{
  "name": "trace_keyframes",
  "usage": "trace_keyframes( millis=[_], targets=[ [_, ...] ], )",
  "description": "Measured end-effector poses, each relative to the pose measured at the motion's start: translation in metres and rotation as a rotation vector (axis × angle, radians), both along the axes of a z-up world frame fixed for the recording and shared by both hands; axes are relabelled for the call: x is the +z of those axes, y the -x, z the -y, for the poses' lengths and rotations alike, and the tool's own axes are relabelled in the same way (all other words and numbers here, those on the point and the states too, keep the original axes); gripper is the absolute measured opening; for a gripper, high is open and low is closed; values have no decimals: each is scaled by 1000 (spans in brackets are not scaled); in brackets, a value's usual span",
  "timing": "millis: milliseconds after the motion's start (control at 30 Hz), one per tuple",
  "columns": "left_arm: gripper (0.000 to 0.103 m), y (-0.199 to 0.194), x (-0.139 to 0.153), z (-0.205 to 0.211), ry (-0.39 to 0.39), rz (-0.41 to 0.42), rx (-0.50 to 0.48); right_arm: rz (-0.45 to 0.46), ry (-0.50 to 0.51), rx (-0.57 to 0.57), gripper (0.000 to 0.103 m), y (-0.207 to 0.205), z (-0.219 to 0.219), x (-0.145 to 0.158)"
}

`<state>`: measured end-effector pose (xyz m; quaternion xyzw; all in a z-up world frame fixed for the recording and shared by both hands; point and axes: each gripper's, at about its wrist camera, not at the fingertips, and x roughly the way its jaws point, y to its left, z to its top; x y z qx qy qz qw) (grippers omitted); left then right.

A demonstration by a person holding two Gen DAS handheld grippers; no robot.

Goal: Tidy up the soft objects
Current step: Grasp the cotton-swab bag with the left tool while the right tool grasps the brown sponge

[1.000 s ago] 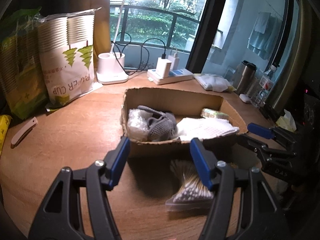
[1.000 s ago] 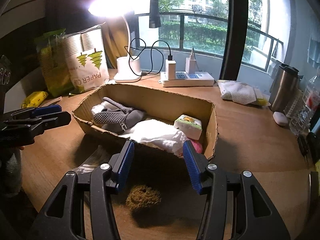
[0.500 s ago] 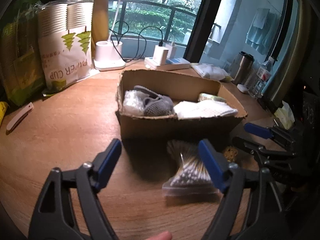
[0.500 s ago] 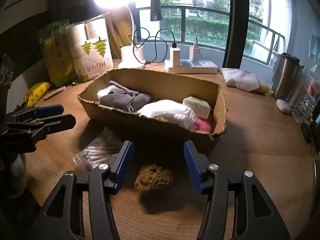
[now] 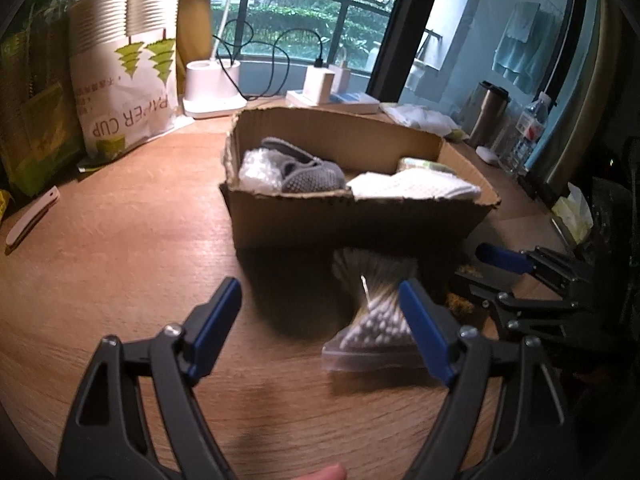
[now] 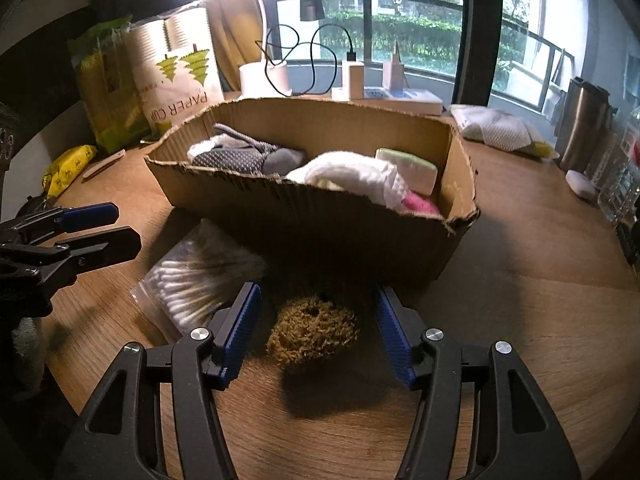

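Note:
A cardboard box on the wooden desk holds grey socks, a white cloth, a green-white sponge and something pink. In front of it lie a brown loofah scrubber and a clear bag of cotton swabs. My right gripper is open with the scrubber between its fingers, low over the desk. My left gripper is open and empty; the swab bag lies just by its right finger. The box also shows in the left wrist view.
A paper cup pack and green bag stand at back left. A white lamp base, power strip with chargers, steel tumbler, water bottle and folded cloth line the back.
Both grippers have pulled back from the box and dropped lower toward the desk. The right gripper now straddles the scrubber; the left has come down beside the swab bag.

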<state>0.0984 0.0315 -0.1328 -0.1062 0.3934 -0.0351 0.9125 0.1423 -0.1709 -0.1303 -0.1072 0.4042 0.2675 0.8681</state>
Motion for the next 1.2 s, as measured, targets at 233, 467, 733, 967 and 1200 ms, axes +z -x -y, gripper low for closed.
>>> trace_keyframes(
  millis=[233,467,733,967,1200],
  targets=[
    [82,-9,-5,13,-15,-21,-22,-33,10,12,62,-5,2,-12],
    [82,-21,-11,32,-37,-52,-49,-56,-10,30,47,-8,11,-19],
    [82,-33,-23,52,-69,-99,-69,-38,-40,25,45,-8,32,-13],
    [82,-41,-30,67,-119,-133,-78,-28,-83,-2,45,-9,55,-7],
    [68,-38,-34,81,-171,-149,-116,-9,-116,-10,45,-5,66,2]
  ],
)
